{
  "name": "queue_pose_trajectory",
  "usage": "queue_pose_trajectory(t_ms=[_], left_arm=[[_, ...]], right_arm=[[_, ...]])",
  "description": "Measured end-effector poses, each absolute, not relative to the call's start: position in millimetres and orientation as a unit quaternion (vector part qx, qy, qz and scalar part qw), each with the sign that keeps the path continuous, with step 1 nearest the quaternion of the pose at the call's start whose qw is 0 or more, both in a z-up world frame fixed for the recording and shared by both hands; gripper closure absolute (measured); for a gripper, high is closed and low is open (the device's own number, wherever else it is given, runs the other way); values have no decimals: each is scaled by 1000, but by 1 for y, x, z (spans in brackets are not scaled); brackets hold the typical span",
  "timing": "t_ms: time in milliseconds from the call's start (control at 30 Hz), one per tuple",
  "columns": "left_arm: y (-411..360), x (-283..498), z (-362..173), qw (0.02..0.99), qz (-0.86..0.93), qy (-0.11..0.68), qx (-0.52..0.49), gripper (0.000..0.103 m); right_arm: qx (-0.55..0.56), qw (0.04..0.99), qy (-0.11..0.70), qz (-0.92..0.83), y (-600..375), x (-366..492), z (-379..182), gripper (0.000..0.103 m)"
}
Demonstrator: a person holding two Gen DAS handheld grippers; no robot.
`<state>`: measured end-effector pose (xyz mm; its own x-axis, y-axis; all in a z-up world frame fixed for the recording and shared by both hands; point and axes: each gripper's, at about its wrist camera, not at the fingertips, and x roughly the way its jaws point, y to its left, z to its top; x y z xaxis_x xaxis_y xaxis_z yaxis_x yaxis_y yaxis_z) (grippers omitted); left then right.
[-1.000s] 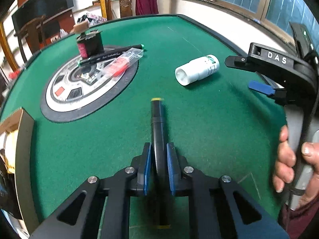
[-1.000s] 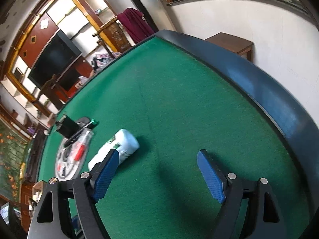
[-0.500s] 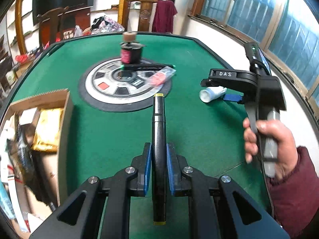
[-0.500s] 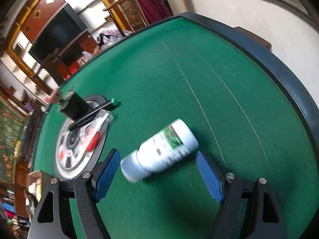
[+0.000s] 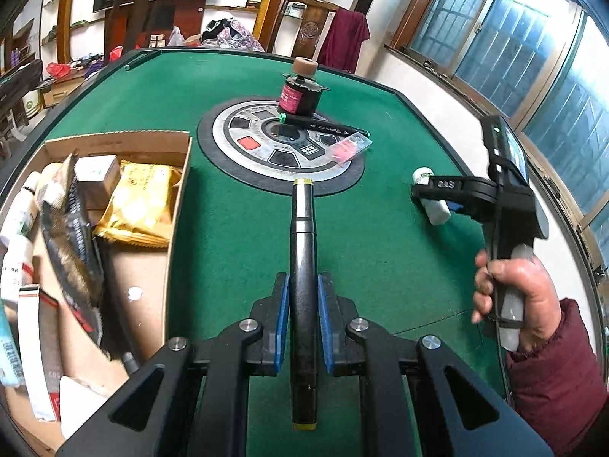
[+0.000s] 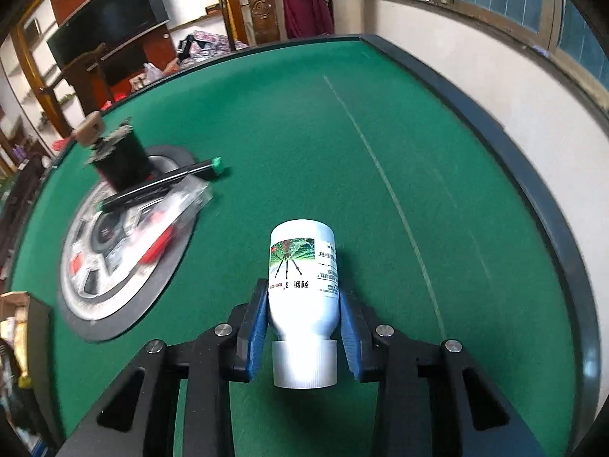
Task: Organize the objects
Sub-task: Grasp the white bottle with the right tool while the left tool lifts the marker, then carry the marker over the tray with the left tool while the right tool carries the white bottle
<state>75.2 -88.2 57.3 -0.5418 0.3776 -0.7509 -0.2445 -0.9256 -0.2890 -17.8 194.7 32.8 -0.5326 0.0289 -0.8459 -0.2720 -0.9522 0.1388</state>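
Marker [image 5: 302, 266] clamped lengthwise in left tongs [image 5: 302, 327], raised over green tabletop [image 5: 236, 236] just right of cardboard box [image 5: 179, 205], likely for dropping in. White bottle [image 6: 302, 289] pinched near its cap by right tongs [image 6: 302, 323], far right on tabletop.

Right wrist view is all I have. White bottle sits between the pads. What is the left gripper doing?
Observer: The left gripper is shut on a black marker with yellow ends.
Operator: Where would it drop that?
Observer: An open cardboard box sits at the table's left edge, already holding snack packets and bottles.
Operator: Is my bottle lifted?
Observer: From the left wrist view, the white bottle looks to be lying on the green felt, with the right gripper around it.
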Motion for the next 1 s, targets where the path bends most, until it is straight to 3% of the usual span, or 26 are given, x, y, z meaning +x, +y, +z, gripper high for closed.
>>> queue_pose_trajectory(t_ms=[1000], left_arm=[[-158, 137, 93, 119, 904, -101, -397, 89]], right_arm=[[-443, -91, 126, 883, 59, 54, 82, 65]])
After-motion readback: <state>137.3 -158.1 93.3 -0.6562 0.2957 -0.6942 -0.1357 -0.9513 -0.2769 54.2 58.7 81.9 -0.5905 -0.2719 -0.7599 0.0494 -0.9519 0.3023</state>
